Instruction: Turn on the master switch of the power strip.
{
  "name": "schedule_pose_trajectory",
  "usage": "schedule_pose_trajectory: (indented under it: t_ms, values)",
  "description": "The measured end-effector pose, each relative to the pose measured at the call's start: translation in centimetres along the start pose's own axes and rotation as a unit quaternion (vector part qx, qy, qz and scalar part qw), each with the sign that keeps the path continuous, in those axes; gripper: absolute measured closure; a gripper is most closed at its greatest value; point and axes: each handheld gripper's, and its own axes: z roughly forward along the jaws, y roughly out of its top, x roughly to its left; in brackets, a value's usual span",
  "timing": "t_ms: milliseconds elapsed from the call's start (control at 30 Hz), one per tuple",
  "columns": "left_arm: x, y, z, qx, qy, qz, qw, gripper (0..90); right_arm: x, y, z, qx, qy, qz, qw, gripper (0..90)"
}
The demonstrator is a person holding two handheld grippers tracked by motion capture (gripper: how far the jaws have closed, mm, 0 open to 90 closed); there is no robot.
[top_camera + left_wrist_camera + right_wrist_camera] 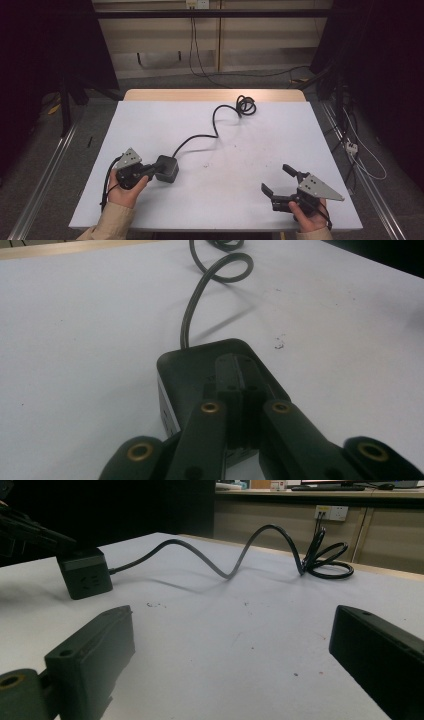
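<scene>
A white bench (240,200) is seen spread across the scene, with a strip of bare wood showing along its far edge. A long black cable (215,125) is laid over it in loose curves from a coiled bundle (246,106) near the far edge down to a black cube-shaped power block (167,168), which is set on the bench toward the near left. In the right gripper view the block (84,573) is seen at the far left, upright, with its cable (240,555) arching off to the coil by the far edge. The left hand-held gripper (150,171) is held low at the block's near side; in the left gripper view its jaws are pressed together and laid on the block's top face (200,365), with nothing seen pinched between them. The right hand-held gripper (278,180) is held over the near right of the bench, well apart from the block, with its jaws spread wide and nothing between them. A few small dark specks (280,344) are scattered on the white surface.
</scene>
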Motion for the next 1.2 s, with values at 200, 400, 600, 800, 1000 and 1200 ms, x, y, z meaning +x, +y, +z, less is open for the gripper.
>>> schedule_pose_trajectory:
  t_ms: [200,400,600,800,1000,1200]
  values:
    - [0.04,-0.06,0.02,-0.005,-0.002,-0.002,1.0,90.0,0.0,0.03,-0.03,-0.001,0.001,0.0,1.0,3.8]
    - [0.36,-0.11,-0.01,-0.007,-0.011,-0.015,0.9998,90.0,-0.1,0.08,0.01,-0.002,0.0,0.0,1.0,3.8]
    - [0.46,-0.17,-0.03,-0.016,-0.016,-0.023,0.9995,90.0,-0.17,0.06,0.08,-0.002,-0.001,0.002,1.0,3.8]
    - [0.51,-0.14,0.01,-0.016,-0.016,-0.026,0.9994,90.0,-0.29,0.05,0.12,-0.003,-0.003,0.003,1.0,3.8]
    - [0.32,0.31,-0.34,-0.035,-0.017,-0.036,0.9986,80.6,-0.3,0.01,0.18,-0.001,-0.005,0.003,1.0,3.8]
    - [0.59,0.47,-0.62,-0.046,-0.022,-0.048,0.9976,61.7,-0.17,-0.06,0.14,0.0,-0.004,0.002,1.0,3.8]
